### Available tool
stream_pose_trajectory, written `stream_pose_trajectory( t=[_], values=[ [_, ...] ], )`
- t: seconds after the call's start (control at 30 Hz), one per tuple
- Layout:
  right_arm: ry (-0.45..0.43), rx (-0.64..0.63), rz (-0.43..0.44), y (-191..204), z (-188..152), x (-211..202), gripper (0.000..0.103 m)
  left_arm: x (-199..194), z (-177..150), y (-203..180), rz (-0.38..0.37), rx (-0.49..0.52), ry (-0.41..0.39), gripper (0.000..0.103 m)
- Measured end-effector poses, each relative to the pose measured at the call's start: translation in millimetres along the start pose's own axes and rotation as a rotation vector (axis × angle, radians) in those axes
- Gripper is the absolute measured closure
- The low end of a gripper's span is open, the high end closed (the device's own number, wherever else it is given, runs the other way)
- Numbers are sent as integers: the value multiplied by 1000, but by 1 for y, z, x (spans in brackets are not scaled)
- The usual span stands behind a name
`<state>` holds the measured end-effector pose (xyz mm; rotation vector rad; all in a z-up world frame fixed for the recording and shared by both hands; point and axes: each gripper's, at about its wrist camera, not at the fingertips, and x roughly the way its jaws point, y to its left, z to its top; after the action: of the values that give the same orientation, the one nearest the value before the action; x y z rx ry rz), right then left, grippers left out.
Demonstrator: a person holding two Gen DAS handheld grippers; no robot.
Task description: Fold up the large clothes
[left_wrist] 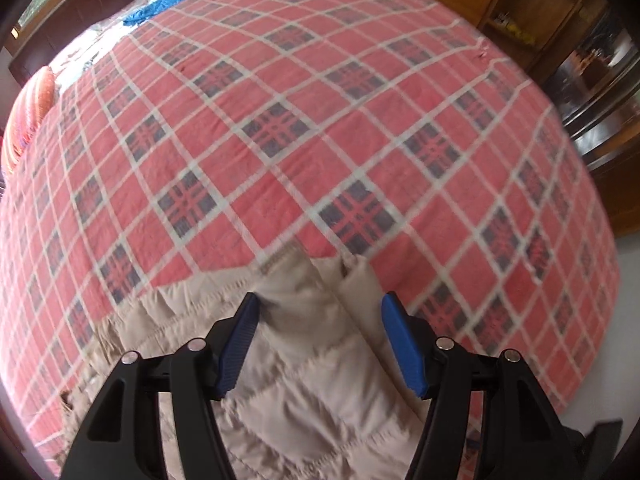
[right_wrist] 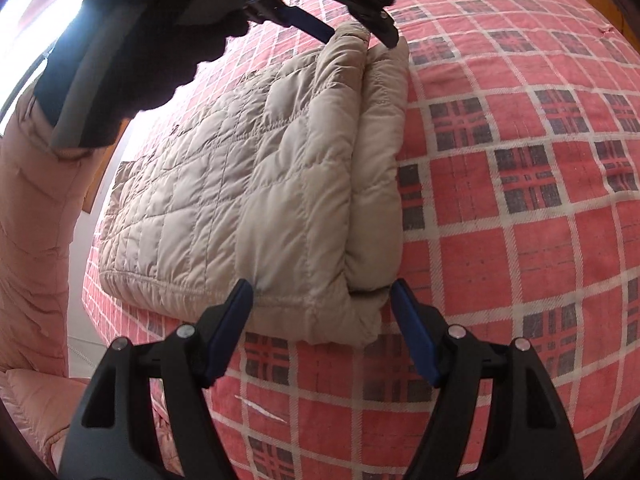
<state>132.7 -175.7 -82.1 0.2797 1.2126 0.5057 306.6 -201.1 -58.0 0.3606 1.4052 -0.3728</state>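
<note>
Plaid bedspread [right_wrist: 520, 240] below; beige quilted jacket [right_wrist: 260, 184] folded mid-frame, left gripper [left_wrist: 320, 312] and right gripper [right_wrist: 322, 292] both spread wide.

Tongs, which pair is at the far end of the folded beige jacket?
The left tongs, at the far end of the beige jacket on the plaid bedspread; the right tongs straddle its near corner.

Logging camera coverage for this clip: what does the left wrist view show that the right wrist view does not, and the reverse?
Only the left wrist view shows the blue cloth at the bed's far edge, the wooden shelves, and the left hand-held gripper open right over the jacket.

Only the right wrist view shows the whole folded beige quilted jacket, a pink padded sleeve, and the open right hand-held gripper at its near edge.

Both show the jacket and the red plaid bedspread.
</note>
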Motion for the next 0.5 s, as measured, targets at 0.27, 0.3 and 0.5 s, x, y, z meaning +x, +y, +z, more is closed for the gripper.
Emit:
stream_pose_trajectory(
  t=[0.27,0.3,0.5],
  values=[
    [11,-2,-6,7,0,9,30,18,21,7,28,-34,44,39],
    [12,-3,-6,6,0,8,30,22,23,9,39,-45,52,39],
    [24,4,-3,2,3,13,30,40,25,20,16,-98,95,39]
  ],
)
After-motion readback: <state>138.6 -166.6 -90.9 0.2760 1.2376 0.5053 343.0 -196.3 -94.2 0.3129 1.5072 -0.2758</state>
